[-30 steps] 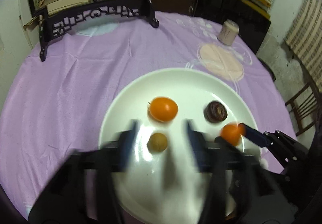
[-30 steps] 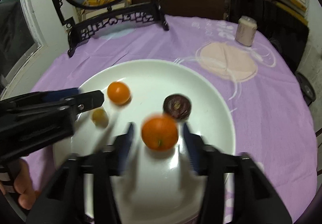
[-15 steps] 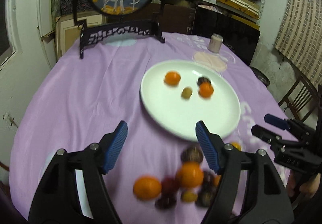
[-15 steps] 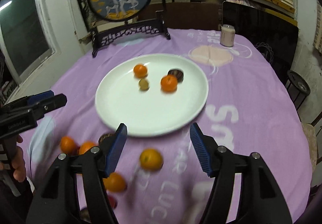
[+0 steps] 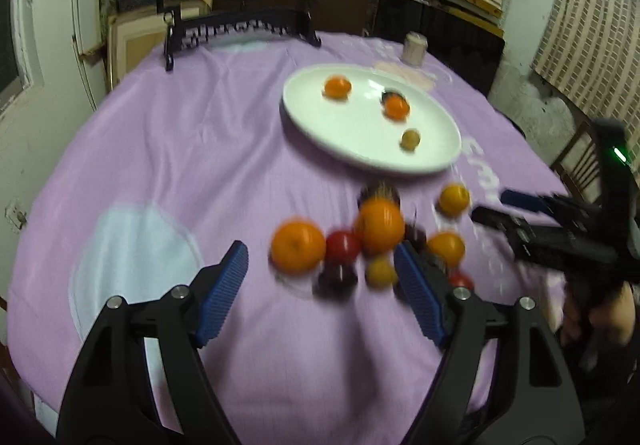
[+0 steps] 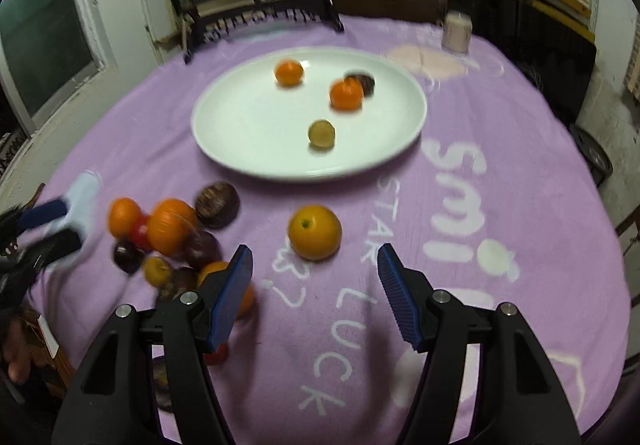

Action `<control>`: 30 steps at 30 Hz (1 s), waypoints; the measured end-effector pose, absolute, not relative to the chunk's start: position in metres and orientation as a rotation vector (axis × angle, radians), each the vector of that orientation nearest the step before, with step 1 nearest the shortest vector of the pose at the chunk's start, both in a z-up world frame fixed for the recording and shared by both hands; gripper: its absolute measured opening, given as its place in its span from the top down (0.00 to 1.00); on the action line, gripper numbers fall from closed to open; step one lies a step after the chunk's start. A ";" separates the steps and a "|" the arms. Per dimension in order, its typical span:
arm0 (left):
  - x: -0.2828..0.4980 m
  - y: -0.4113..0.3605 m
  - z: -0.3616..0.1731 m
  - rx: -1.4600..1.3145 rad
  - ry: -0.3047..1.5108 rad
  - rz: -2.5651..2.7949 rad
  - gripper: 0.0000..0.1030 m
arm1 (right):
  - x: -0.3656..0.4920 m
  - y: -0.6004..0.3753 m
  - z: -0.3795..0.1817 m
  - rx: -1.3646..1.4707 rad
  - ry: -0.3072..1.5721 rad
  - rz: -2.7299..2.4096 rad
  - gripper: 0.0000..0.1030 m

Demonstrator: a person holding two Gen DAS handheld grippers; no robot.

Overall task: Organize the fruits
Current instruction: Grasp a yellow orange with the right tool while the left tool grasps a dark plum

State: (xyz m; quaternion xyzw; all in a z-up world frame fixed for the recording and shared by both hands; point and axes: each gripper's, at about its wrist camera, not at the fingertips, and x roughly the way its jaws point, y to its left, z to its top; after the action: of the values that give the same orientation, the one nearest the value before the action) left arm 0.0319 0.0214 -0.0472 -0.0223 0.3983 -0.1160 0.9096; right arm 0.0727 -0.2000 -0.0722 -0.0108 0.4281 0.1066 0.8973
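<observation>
A white plate (image 5: 352, 141) (image 6: 248, 141) sits mid-table and holds two oranges, a dark round fruit and a small yellow-brown fruit (image 6: 321, 133). A pile of loose fruit (image 5: 360, 241) (image 6: 168, 233) lies on the purple cloth in front of it: oranges, red and dark fruits, small yellow ones. One orange (image 6: 315, 232) lies apart. My left gripper (image 5: 322, 285) is open and empty just before the pile. My right gripper (image 6: 316, 285) is open and empty just short of the lone orange. The right gripper also shows in the left wrist view (image 5: 500, 207).
A round framed picture on a black carved stand (image 5: 244, 25) is at the table's back. A small pale jar (image 5: 415, 49) (image 6: 456, 31) stands back right. A wooden chair (image 5: 576, 157) is beyond the right edge. Shelves line the far wall.
Both grippers have pulled back from over the plate toward the near side of the table, bringing the loose fruit pile into view. The small yellow-brown fruit has rolled toward the plate's near right rim.
</observation>
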 end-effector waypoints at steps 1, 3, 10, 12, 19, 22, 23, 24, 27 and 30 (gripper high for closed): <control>0.028 0.023 -0.052 -0.044 0.837 -0.238 0.25 | 0.080 -0.200 -0.078 -0.019 0.895 0.216 0.37; 0.022 0.026 -0.060 -0.044 0.860 -0.227 0.25 | 0.090 -0.199 -0.087 -0.012 0.910 0.209 0.37; 0.019 0.030 -0.072 -0.058 0.901 -0.219 0.25 | 0.099 -0.195 -0.096 0.004 0.922 0.266 0.66; 0.023 0.026 -0.074 -0.058 0.906 -0.230 0.26 | 0.090 -0.197 -0.089 -0.010 0.903 0.254 0.66; 0.045 0.005 -0.096 -0.029 0.952 -0.241 0.54 | 0.056 -0.216 -0.075 0.040 0.880 0.263 0.66; 0.053 0.000 -0.096 -0.021 0.940 -0.243 0.55 | 0.051 -0.217 -0.077 0.046 0.887 0.271 0.66; 0.056 -0.001 -0.097 -0.019 0.934 -0.236 0.62 | 0.050 -0.217 -0.078 0.049 0.889 0.273 0.66; 0.057 -0.002 -0.097 -0.013 0.926 -0.234 0.63 | 0.049 -0.216 -0.078 0.052 0.891 0.276 0.66; 0.054 -0.003 -0.091 -0.021 0.913 -0.250 0.72 | 0.046 -0.215 -0.076 0.061 0.887 0.286 0.66; 0.049 -0.001 -0.085 -0.026 0.903 -0.247 0.72 | 0.043 -0.215 -0.072 0.062 0.871 0.290 0.66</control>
State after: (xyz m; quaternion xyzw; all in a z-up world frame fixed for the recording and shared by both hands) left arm 0.0494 -0.0013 -0.0851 -0.0127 0.4350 -0.1189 0.8924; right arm 0.0434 -0.2148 -0.0720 0.0301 0.4203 0.1401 0.8960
